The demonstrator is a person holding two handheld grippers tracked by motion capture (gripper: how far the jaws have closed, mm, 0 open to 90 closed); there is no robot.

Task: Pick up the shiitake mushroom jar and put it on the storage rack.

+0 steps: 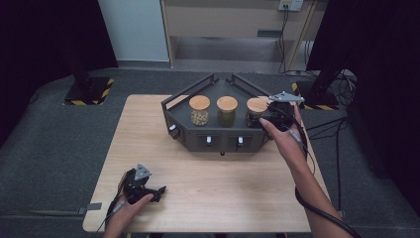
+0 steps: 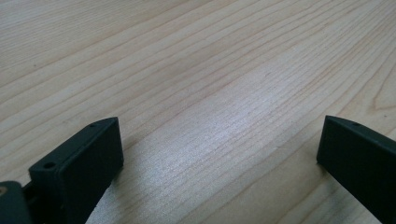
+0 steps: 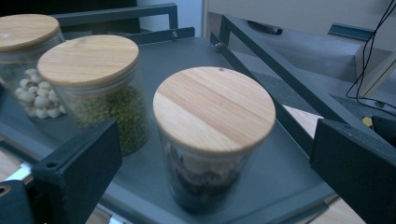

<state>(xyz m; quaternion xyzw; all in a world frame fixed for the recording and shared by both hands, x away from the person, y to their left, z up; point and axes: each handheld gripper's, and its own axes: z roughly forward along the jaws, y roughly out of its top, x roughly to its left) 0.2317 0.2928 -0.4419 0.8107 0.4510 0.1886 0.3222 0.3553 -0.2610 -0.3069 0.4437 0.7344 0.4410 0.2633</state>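
1. The jar with dark contents, topped by a round wooden lid, stands upright at the right end of the dark tray, which sits on the far half of the worktop.
2. The right tool sits just beside this jar; in the right gripper view its jaws are spread wide with the jar between them, and neither pad touches the glass.
3. Next along the tray stands a jar of green beans, very close to the first, and beyond it a jar of pale round seeds; all three carry matching wooden lids.
4. The tray has raised rails along its back and sides, with one rail running just behind the dark jar. Small white switches show on its front face.
5. The left tool rests low on the near left part of the worktop, well apart from the tray, jaws spread over bare wood.
6. The worktop is light wood grain and stands on grey carpet.
7. Behind are a pale wall panel, black stands with yellow-black striped bases, and cables on the floor at right.
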